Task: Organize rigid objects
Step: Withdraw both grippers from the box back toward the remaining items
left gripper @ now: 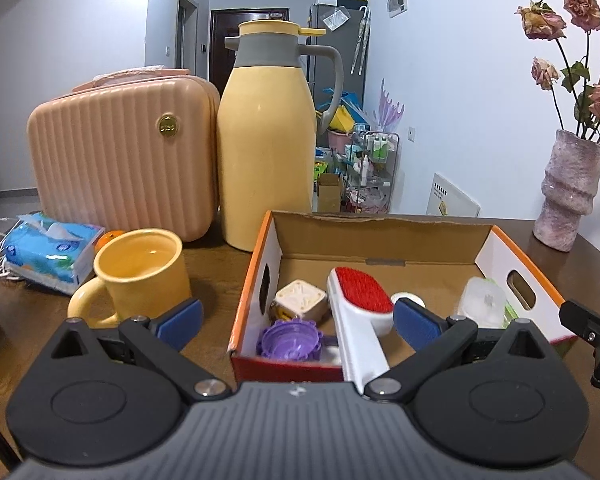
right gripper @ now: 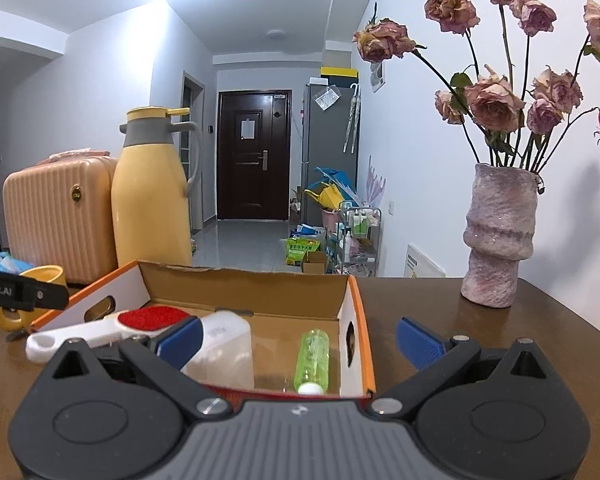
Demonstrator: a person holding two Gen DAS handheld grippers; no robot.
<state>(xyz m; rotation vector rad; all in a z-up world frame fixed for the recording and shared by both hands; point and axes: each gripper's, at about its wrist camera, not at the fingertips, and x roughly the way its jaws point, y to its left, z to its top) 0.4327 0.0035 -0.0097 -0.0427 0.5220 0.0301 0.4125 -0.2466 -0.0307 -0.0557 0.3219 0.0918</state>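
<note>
both grippers stand spread wide with nothing between their blue pads. the left gripper (left gripper: 298,322) hovers at the near edge of the cardboard box (left gripper: 380,236), one pad over the table beside the yellow mug (left gripper: 140,272), the other over the box's inside. the right gripper (right gripper: 298,340) sits at the box's near right corner, its left pad in front of a white translucent container (right gripper: 228,354) and its right pad out over the bare brown table (right gripper: 480,320).

inside the box, nearest the left camera, lies a purple ribbed cap (left gripper: 292,338), with a cream square block (left gripper: 300,300) just behind it. a white lint brush with a red pad (left gripper: 362,300) lies lengthwise through the middle, its handle hanging over the near wall. a green bottle (right gripper: 313,360) with a white cap lies on the box floor along the right wall. a small white round thing behind the left gripper's right pad is mostly hidden, possibly a lid.

left of the box sits a blue tissue pack (left gripper: 52,252). behind stand a peach ribbed case (left gripper: 120,160) and a yellow thermos jug (left gripper: 268,144), touching or nearly so. far right, a pink vase (right gripper: 500,236) holds dried roses.
</note>
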